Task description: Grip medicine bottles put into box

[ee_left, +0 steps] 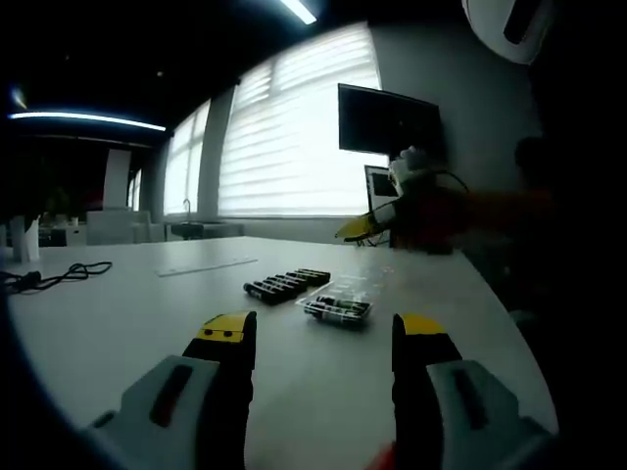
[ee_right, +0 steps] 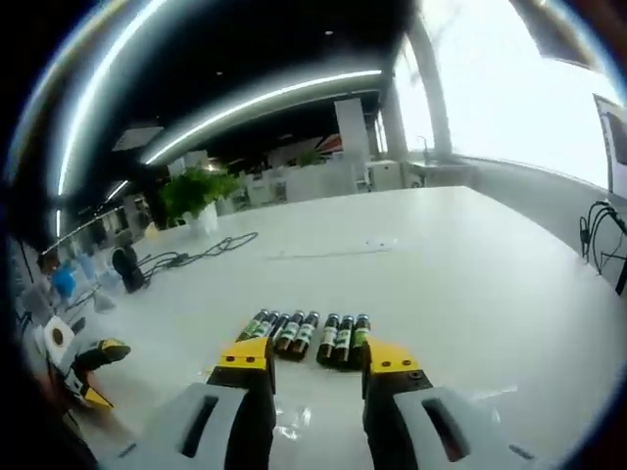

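Several small dark medicine bottles [ee_left: 287, 284] with green labels lie side by side on the white table [ee_left: 127, 313]. More bottles lie in a clear plastic box [ee_left: 338, 306] right beside them. My left gripper [ee_left: 323, 333] is open and holds nothing, well short of the bottles. In the right gripper view the bottles [ee_right: 309, 336] lie in a row just past the yellow fingertips [ee_right: 245, 354]. My right gripper [ee_right: 316, 360] is open above the table with nothing between its jaws. Clear plastic [ee_right: 291, 421] glints below it. The right gripper [ee_left: 377, 220] also shows beyond the box, held by a hand.
A black cable [ee_right: 196, 253] trails across the far table, near a potted plant [ee_right: 194, 191]. Another cable [ee_left: 54, 276] lies at the left. A dark monitor [ee_left: 387, 122] stands by the window. The left gripper [ee_right: 83, 370] shows low at the left of the right gripper view.
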Demonstrator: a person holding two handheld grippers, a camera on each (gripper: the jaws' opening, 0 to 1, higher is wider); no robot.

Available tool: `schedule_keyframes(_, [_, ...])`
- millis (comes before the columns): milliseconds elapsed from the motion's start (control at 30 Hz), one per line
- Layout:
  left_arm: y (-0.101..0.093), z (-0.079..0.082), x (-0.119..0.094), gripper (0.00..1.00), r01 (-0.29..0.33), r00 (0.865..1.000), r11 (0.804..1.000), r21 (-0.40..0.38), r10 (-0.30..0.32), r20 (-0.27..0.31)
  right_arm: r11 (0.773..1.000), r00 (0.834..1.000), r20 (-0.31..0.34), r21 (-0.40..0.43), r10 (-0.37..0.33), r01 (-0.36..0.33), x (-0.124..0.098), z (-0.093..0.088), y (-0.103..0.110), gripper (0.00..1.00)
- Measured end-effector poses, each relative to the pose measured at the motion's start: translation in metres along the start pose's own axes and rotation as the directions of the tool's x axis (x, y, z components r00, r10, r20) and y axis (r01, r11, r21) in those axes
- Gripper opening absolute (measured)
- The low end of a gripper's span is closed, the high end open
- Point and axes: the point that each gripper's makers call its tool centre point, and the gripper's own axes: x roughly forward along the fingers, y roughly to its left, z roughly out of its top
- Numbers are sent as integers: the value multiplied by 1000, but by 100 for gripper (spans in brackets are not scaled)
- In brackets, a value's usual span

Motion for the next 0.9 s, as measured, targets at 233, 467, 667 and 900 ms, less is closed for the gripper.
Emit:
schedule_keyframes(233, [0,2,1,49,-7,1000,1000,2,7,1,1000,994,-106,9,-19,20,18,-4,-11,24])
schedule_keyframes(467, [1,3,1,49,-13,1000,1000,-2,13,1,1000,982,-187,0,0,0,39,-7,-13,24])
schedule_keyframes(667, [1,4,0,48,-13,1000,1000,-2,13,6,999,957,-289,-3,34,-36,55,-11,-16,23])
schedule_keyframes(900, [2,5,0,48,-11,1000,1000,-6,11,14,999,921,-389,-35,4,-19,70,-23,-28,21])
